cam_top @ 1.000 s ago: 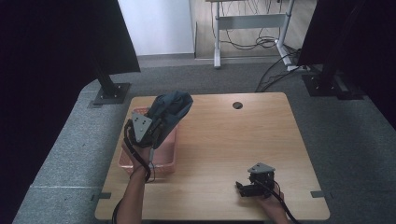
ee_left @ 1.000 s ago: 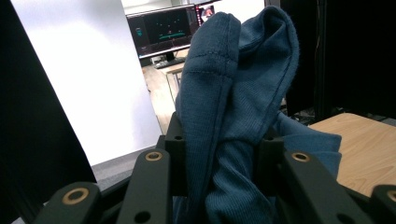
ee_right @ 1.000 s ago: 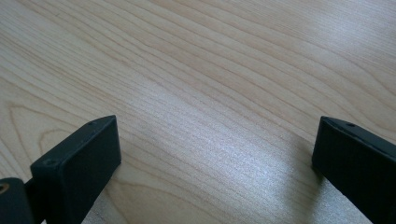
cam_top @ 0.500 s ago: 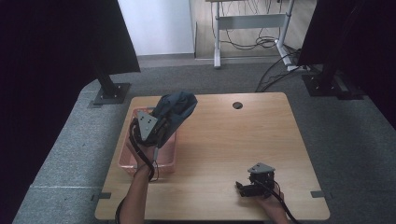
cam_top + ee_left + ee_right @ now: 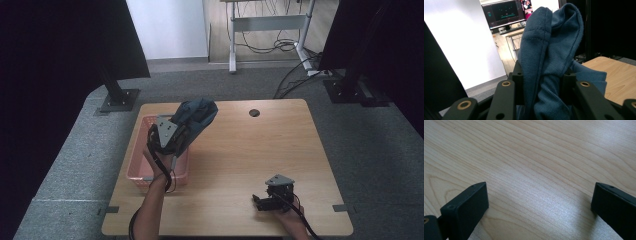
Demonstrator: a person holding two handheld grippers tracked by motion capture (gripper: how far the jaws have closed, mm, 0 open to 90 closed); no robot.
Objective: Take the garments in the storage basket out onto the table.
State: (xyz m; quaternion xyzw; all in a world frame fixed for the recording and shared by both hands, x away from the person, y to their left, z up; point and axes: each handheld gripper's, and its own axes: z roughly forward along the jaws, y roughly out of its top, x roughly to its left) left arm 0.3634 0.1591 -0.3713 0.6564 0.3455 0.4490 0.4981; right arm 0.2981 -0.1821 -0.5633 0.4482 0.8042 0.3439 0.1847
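One blue cloth (image 5: 196,116) pinched by left gripper (image 5: 172,137); right gripper (image 5: 265,200) spread; one basket (image 5: 142,159).

A dark blue cloth (image 5: 197,116), a pink basket (image 5: 137,162), a pale woodgrain table (image 5: 260,155).

Black hand-held gripper (image 5: 176,134) — grey three-cornered plate, brass screws, trailing black cable

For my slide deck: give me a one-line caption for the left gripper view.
Left gripper shut on a bunched blue cloth, held up beside the wooden table.
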